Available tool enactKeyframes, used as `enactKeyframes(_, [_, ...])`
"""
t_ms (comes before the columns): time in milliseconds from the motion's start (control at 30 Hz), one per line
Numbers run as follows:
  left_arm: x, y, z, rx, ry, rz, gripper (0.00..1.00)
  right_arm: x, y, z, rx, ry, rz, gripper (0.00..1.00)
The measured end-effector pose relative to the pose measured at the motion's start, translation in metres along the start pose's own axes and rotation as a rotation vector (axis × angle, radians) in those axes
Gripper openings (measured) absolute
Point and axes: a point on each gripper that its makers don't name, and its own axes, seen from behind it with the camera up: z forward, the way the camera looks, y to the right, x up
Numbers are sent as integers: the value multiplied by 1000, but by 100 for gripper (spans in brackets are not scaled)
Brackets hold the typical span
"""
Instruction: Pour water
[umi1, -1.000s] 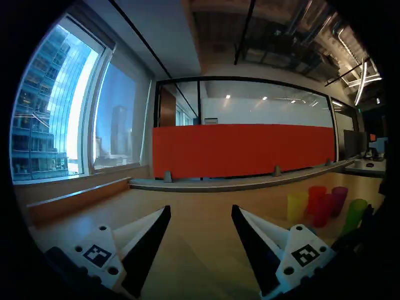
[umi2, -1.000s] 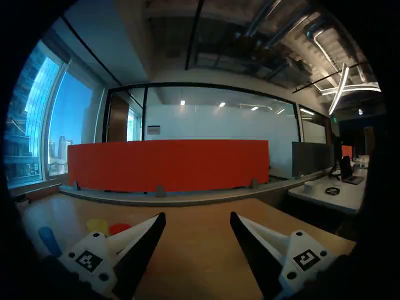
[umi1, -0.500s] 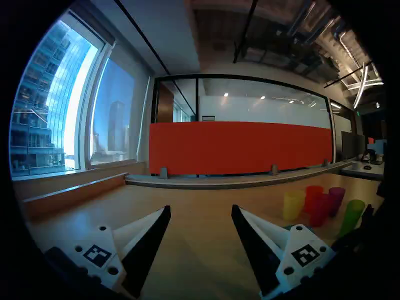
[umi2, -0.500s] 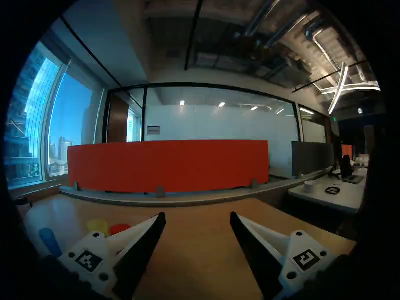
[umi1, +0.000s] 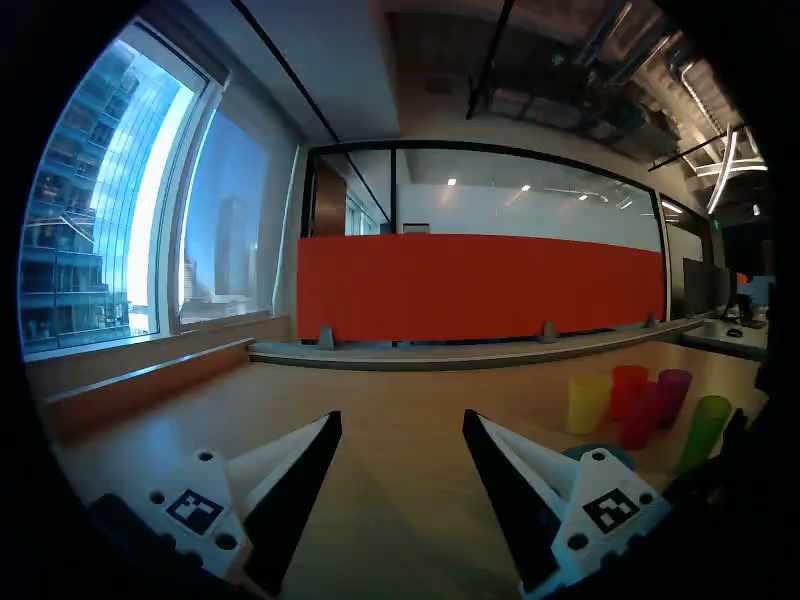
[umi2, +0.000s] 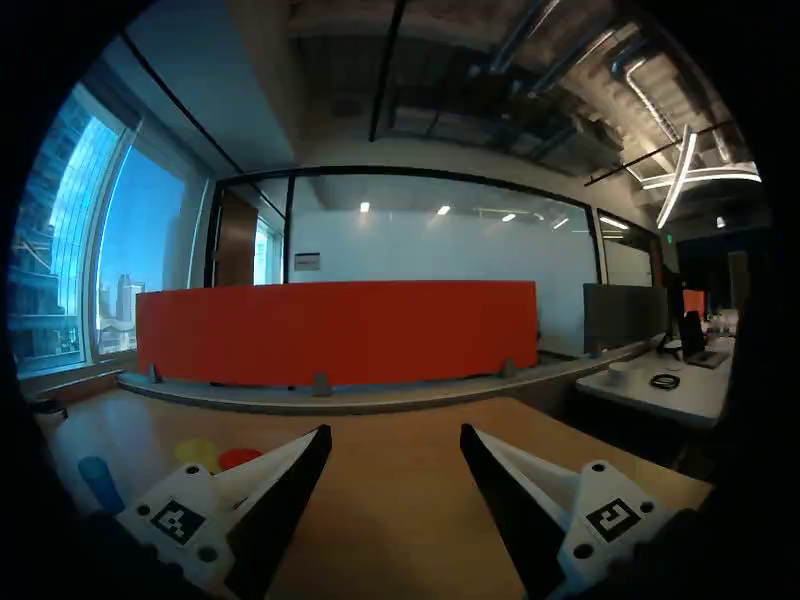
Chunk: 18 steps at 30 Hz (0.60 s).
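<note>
Several coloured plastic cups stand on the wooden table at the right of the left gripper view: a yellow cup (umi1: 586, 404), an orange-red cup (umi1: 628, 390), a red cup (umi1: 641, 420), a purple cup (umi1: 674, 393) and a green cup (umi1: 705, 431). A teal round rim (umi1: 597, 453) peeks out behind the right finger. My left gripper (umi1: 400, 425) is open over bare table, left of the cups. In the right gripper view, yellow (umi2: 195, 453) and red (umi2: 238, 458) cup tops and a blue cup (umi2: 97, 479) show at the lower left. My right gripper (umi2: 395, 435) is open, holding nothing.
A red partition panel (umi1: 480, 285) runs along the table's far edge (umi1: 450, 355). Tall windows (umi1: 110, 230) and a wooden sill lie on the left. A neighbouring white desk (umi2: 665, 385) with a laptop and cable stands at the right of the right gripper view.
The left gripper view has tilted down a little, so the partition and cups sit slightly higher in it. The right gripper has barely moved. Both grippers stay open.
</note>
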Motion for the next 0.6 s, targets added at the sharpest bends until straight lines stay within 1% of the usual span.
enactKeyframes(300, [-2, 2, 0, -7, -2, 2, 90, -1, 1, -3, 5, 2, 0, 100])
enactKeyframes(600, [-2, 2, 0, -7, -3, 2, 90, -2, -5, -5, 36, 8, -22, 100])
